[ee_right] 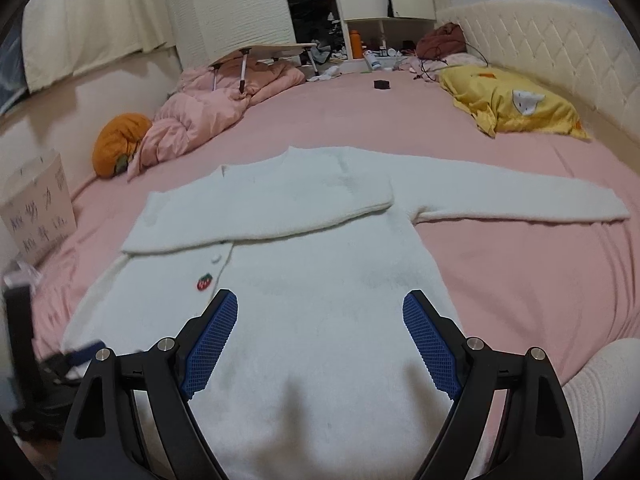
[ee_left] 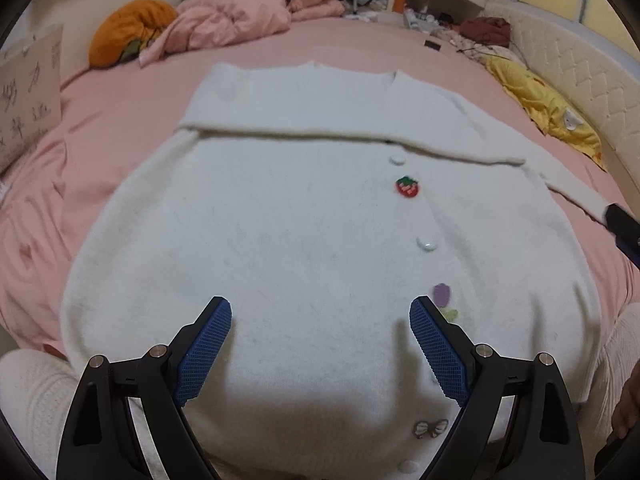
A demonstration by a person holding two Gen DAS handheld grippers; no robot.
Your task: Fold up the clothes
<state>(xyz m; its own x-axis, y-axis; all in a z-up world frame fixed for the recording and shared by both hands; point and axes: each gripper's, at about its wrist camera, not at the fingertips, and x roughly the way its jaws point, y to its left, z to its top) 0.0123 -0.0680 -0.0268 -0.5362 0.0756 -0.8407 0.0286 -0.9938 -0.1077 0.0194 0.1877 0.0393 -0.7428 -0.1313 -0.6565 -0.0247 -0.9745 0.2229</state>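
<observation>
A: Item one, garment?
B: White fluffy cardigan (ee_left: 288, 216), laid flat on the pink bed sheet (ee_left: 120, 92), filling the middle of the left wrist frame. One sleeve (ee_left: 320, 130) is folded across the chest; the other sleeve (ee_right: 520, 196) stretches out toward the right of the right wrist frame. Fittings: white button (ee_left: 426, 243), strawberry patch (ee_left: 408, 187), purple patch (ee_left: 441, 294), bow trim (ee_left: 430, 429) at lower centre.

A: Item two, tools?
B: Left tool (ee_left: 320, 316), lower centre of its frame: jaws spread wide, nothing between the blue pads, cardigan body beneath. Right tool (ee_right: 320, 312): likewise wide apart and empty, over the cardigan's lower half.

A: Item three, surroundings?
B: Pink quilt (ee_right: 208, 108) bunched at upper left, orange cushion (ee_right: 116, 140) beside it, yellow pillow (ee_right: 516, 106) at upper right against the padded headboard (ee_right: 560, 48), a folding lap table (ee_right: 268, 50) resting on the quilt, a handwritten cardboard sign (ee_right: 40, 208) at the left edge.
</observation>
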